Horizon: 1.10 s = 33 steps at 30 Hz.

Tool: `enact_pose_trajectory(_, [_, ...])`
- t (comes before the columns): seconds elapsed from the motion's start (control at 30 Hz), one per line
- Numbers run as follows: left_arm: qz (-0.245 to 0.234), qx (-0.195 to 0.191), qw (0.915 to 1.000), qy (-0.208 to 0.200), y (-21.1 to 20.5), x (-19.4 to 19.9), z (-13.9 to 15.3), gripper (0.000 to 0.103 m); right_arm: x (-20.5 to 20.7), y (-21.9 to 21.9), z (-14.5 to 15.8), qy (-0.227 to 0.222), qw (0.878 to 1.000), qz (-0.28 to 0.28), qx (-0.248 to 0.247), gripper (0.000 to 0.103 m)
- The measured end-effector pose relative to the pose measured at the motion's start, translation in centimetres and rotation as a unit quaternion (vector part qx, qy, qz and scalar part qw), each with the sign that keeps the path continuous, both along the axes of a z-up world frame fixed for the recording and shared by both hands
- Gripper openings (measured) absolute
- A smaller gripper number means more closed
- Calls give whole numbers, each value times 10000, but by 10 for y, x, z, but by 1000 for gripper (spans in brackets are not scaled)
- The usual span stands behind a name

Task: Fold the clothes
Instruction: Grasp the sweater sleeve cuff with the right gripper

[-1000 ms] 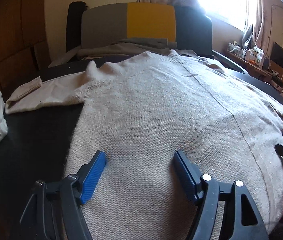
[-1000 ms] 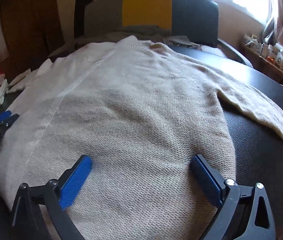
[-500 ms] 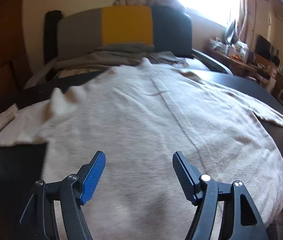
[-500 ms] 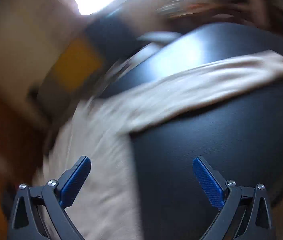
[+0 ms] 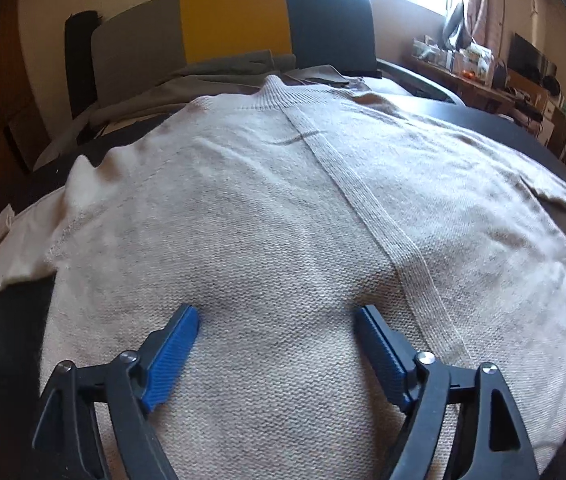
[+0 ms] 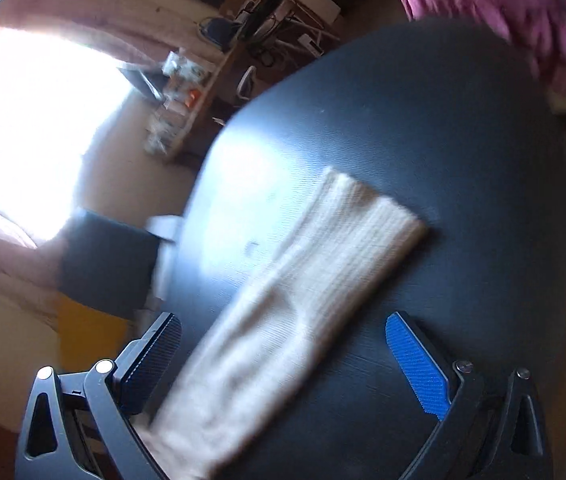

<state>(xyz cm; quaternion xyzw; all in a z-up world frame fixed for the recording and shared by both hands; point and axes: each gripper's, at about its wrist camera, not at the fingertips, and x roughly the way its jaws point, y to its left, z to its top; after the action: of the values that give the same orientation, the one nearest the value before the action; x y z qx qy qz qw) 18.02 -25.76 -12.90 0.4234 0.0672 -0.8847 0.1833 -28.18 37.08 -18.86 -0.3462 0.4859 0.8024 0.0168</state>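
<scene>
A beige knit sweater [image 5: 267, 208] lies spread flat on a black table [image 5: 7, 316], collar at the far side. My left gripper [image 5: 277, 316] is open, its blue-padded tips pressing down on the sweater's lower body. In the right wrist view, the sweater's right sleeve [image 6: 295, 296] lies stretched across the black table [image 6: 463, 160], ribbed cuff at the far end. My right gripper [image 6: 283, 324] is open and hovers over the sleeve, which runs between the jaws. The view is blurred by motion.
A grey, yellow and dark blue chair [image 5: 235, 28] stands behind the table with grey clothes [image 5: 219, 76] draped on its seat. A cluttered desk [image 5: 483, 76] stands at the right wall. Pink cloth [image 6: 495, 12] shows beyond the table's far edge.
My right gripper swung from the sweater's body out to the right, over the sleeve. My left gripper shifted right toward the sweater's middle and pressed its tips into the knit.
</scene>
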Motion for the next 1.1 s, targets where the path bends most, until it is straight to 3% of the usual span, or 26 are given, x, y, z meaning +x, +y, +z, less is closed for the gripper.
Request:
enact_pose_trajectory(0.13, [4, 49, 10000, 37, -2, 1, 0, 84, -23, -25, 3, 39, 9988, 8, 478, 103])
enact_pose_trajectory(0.2, [-9, 50, 10000, 47, -2, 2, -1, 85, -34, -35, 3, -48, 9966, 96, 814, 84])
enact_pose_trajectory(0.27, [-20, 44, 10000, 49, -1, 0, -1, 85, -42, -36, 1, -166, 9952, 145, 958, 32])
enact_pose_trajectory(0.33, [-32, 60, 10000, 59, -2, 0, -1, 86, -50, -38, -2, -284, 9933, 194, 1100, 13])
enact_pose_trajectory(0.43, [-47, 80, 9999, 75, -2, 1, -1, 87, -62, -40, -6, -460, 9899, 266, 1314, 12])
enact_pose_trajectory(0.53, [-54, 90, 9999, 96, -2, 1, -1, 88, -70, -68, 15, -141, 9886, 750, 1301, 12])
enact_pose_trajectory(0.7, [-71, 115, 9998, 130, -3, 2, -1, 88, -77, -180, 39, 354, 9705, 2056, 1210, 12])
enact_pose_trajectory(0.8, [-81, 166, 9997, 160, -5, 2, -1, 88, -81, -249, 54, 644, 9502, 2828, 1142, 12])
enact_pose_trajectory(1.0, [-81, 974, 9947, 328, -23, 1, 14, 88, -54, -388, 43, 602, 9002, 4099, 1342, 12])
enact_pose_trajectory(1.07, [-81, 1244, 9915, 383, -29, 1, 18, 77, -35, -423, 37, 553, 8816, 4429, 1535, 12])
enact_pose_trajectory(1.1, [-69, 1495, 9874, 507, -36, 0, 25, 77, -12, -433, 33, 585, 8698, 4577, 1749, 13])
